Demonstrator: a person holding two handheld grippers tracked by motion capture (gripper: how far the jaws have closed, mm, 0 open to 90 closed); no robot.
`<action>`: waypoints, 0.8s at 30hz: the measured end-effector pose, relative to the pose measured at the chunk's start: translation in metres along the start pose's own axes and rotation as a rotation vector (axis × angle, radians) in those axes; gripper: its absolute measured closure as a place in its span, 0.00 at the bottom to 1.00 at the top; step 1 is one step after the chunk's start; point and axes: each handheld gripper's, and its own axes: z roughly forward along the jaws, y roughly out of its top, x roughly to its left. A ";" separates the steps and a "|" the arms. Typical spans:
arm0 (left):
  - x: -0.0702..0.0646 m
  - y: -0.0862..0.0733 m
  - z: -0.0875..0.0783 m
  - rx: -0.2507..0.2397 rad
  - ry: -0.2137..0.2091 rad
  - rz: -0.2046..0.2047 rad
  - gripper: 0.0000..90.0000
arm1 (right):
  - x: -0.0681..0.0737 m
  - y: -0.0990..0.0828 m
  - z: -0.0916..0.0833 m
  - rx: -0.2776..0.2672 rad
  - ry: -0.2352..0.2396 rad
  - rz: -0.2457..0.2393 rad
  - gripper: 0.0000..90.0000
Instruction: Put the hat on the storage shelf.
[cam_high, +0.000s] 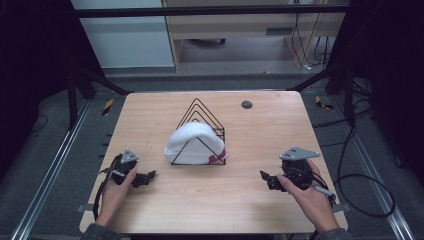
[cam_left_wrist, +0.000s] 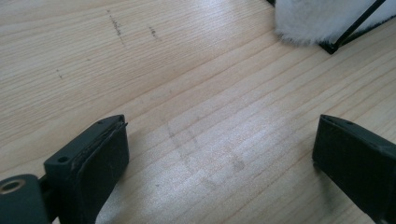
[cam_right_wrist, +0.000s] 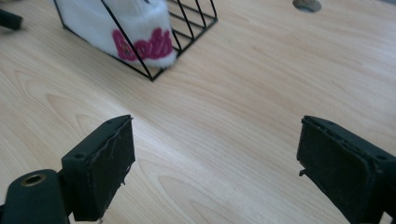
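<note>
Two tools wait, both released, with a white fluffy hat lodged in a wire rack at mid-bench.

Left tool (cam_high: 146, 177) and right tool (cam_high: 266, 178) sit low over the wooden bench (cam_high: 150, 120), one at each near corner, jaws spread wide and holding nothing; each tool's own view has bare wood between its pads. The white hat (cam_high: 194, 143), pink lettering on its cuff, is tucked inside the black triangular wire rack (cam_high: 202, 112), ahead of both tools and between them. It lies forward and to the right of the left tool, forward and to the left of the right one. Neither hand looks clearly nearer, I'd say. The rack's run of wires goes away from the person, with the hat at its near end, facing both tools.
</note>
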 end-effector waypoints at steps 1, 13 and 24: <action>0.000 0.000 0.000 0.000 0.000 0.000 0.02 | 0.000 0.000 0.000 0.000 0.000 0.000 0.13; 0.000 0.000 0.001 0.002 -0.006 0.001 0.01 | -0.027 -0.022 0.032 0.096 -0.051 0.028 0.16; 0.000 0.000 0.000 0.003 -0.004 0.004 0.00 | -0.035 -0.026 0.063 0.105 -0.102 0.032 0.17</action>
